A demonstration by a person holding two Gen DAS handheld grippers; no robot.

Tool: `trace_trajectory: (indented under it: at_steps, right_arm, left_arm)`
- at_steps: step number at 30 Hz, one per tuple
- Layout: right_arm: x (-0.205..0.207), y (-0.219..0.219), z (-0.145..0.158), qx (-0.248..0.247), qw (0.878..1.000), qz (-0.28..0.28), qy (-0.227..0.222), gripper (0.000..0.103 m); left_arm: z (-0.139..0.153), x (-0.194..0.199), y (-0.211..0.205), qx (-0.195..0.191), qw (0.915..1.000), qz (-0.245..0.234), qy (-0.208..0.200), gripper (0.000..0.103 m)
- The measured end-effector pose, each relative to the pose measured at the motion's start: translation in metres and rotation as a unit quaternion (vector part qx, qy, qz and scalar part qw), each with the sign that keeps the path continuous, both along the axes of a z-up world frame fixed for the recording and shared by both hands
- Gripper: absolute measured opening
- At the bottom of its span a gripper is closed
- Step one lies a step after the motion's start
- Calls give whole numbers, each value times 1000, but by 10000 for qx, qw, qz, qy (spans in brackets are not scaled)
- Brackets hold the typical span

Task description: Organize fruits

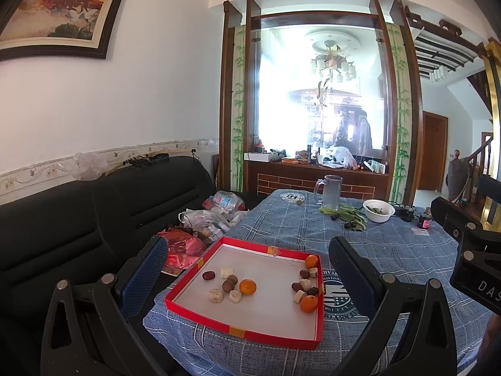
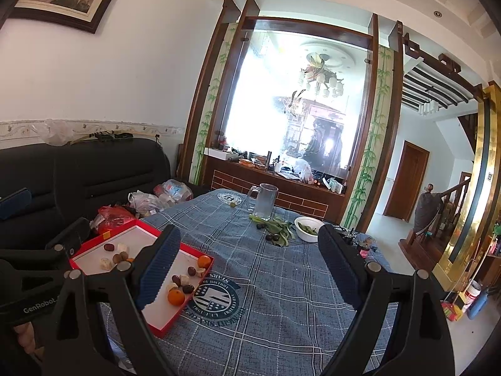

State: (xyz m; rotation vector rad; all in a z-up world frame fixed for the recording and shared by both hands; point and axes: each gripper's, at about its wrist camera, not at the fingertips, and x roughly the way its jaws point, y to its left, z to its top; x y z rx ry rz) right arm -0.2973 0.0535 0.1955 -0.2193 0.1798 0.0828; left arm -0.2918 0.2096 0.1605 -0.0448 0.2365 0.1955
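A shallow red tray (image 1: 200, 311) with a white floor sits at the near left corner of the table; it also shows in the right wrist view (image 2: 162, 329). In it lie three small oranges (image 1: 247, 286), dark red dates (image 1: 208, 275), brown round fruits (image 1: 228, 285) and pale cubes (image 1: 216, 295). My left gripper (image 1: 247, 269) is open and empty, above and in front of the tray. My right gripper (image 2: 247, 264) is open and empty over the blue cloth, right of the tray; its body shows at the right of the left wrist view (image 1: 469, 250).
A blue checked cloth (image 2: 281, 282) covers the table. At the far end stand a glass mug (image 1: 330, 191), a white bowl (image 1: 378, 210), green pods and dark fruits (image 1: 347, 216). A black sofa (image 1: 78, 219) with plastic bags (image 1: 200, 222) runs along the left.
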Motion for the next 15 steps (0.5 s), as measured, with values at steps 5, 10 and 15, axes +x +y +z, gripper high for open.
trace_trajectory:
  at_steps: [5, 10, 15]
  right_arm:
    - [0, 0, 0, -1, 10000, 2, 3, 90]
    - [0, 0, 0, 9, 10000, 11, 10, 90]
    - [1, -1, 1, 16, 10000, 10, 22, 90]
  left_arm:
    - [0, 0, 0, -9, 10000, 0, -8, 103]
    - [1, -1, 0, -6, 10000, 2, -13, 103]
    - [1, -1, -1, 2, 10000, 13, -20, 103]
